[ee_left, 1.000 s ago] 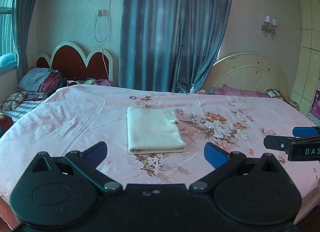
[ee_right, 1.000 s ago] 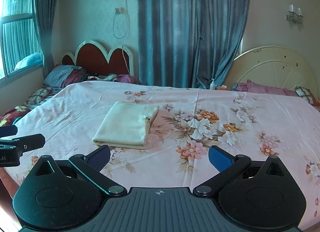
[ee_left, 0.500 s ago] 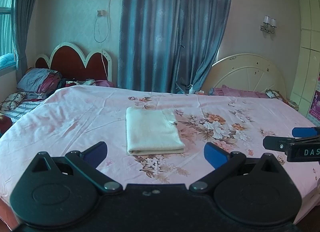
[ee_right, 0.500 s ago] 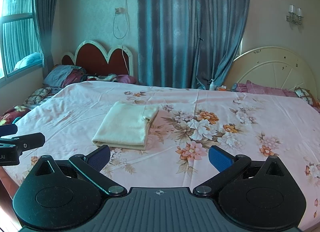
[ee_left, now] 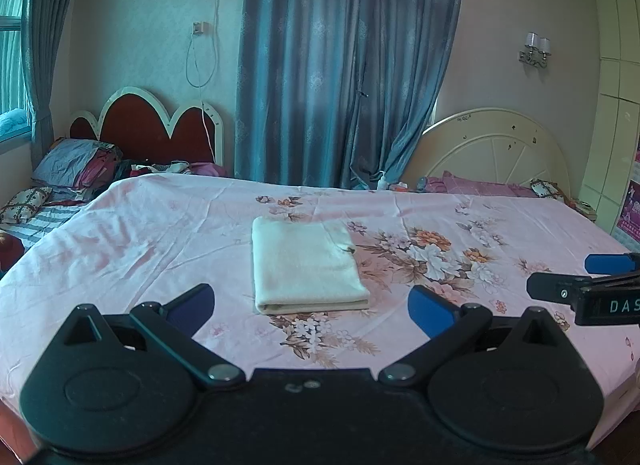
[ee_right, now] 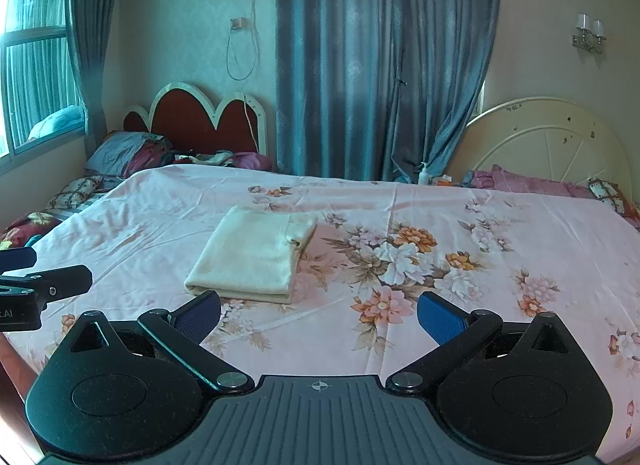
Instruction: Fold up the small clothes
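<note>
The cream garment (ee_left: 306, 265) is lying folded on the bed (ee_left: 120, 233), both the left gripper (ee_left: 310, 301) and right gripper (ee_right: 318, 311) hovering with jaws spread, holding nothing; any tidying pinch should be taking all layers squarely.

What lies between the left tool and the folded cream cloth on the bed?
Only bare floral bedsheet lies between the open left tool and the folded cream cloth, which it does not touch. The left wrist view shows this.
</note>
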`<state>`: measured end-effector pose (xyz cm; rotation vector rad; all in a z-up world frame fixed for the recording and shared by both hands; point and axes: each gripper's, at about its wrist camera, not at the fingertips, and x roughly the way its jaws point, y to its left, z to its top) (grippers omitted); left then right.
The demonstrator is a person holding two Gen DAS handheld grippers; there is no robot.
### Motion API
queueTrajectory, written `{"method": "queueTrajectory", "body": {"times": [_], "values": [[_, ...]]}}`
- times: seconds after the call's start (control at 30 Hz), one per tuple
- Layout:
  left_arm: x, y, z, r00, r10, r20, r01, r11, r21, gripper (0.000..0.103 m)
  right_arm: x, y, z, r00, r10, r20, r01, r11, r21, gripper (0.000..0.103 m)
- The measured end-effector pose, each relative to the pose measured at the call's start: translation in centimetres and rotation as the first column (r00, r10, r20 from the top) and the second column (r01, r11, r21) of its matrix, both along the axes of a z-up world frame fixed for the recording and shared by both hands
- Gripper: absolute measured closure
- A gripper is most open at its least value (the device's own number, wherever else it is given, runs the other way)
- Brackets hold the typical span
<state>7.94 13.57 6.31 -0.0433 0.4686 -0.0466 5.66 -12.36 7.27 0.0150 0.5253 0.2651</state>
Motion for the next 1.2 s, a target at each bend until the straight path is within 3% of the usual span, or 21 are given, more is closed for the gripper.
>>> {"method": "queueTrajectory", "body": {"times": [1.2], "values": [[0.56, 0.2, 0.4, 1.0, -0.011, 0.005, 0.011, 1.0, 0.009, 0.0, 0.09, 0.1, -0.02, 1.0, 0.008, 0.006, -0.008, 1.0, -0.005, 0.0]]}}
